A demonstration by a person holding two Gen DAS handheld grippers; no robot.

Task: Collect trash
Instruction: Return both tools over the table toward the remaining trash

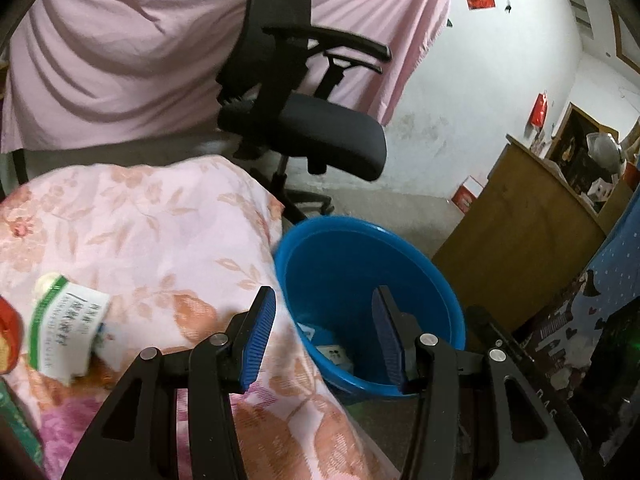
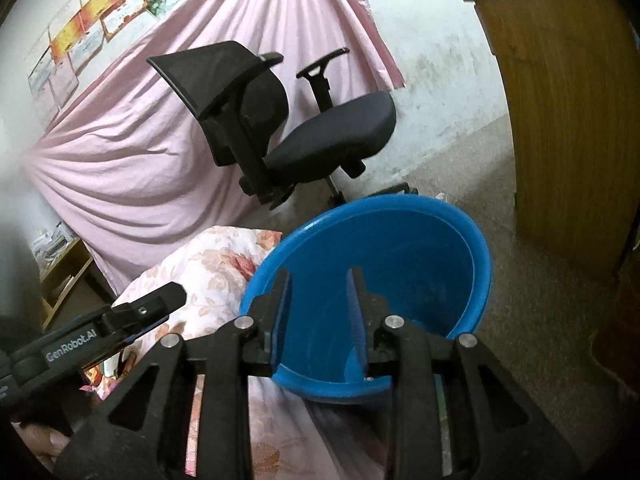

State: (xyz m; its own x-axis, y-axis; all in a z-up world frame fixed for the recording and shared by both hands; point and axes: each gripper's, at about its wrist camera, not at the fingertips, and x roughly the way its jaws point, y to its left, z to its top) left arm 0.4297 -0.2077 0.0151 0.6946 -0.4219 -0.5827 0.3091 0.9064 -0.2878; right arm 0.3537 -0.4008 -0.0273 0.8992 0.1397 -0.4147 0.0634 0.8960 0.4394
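Note:
A blue plastic bucket (image 1: 368, 276) stands on the floor beside the bed; some small white and blue trash lies at its bottom (image 1: 334, 354). My left gripper (image 1: 324, 300) is open and empty, over the bed's edge and the bucket's near rim. A white and green packet (image 1: 66, 320) lies on the floral bedspread (image 1: 160, 220) to its left. My right gripper (image 2: 318, 280) is open and empty, held over the bucket (image 2: 400, 236). The left gripper's body (image 2: 120, 320) shows at the left of the right wrist view.
A black office chair (image 1: 304, 120) stands behind the bucket, before a pink hanging sheet (image 1: 120, 40). A wooden cabinet (image 1: 516, 216) stands to the right on the grey floor. A red object (image 1: 8, 336) lies at the left edge of the bed.

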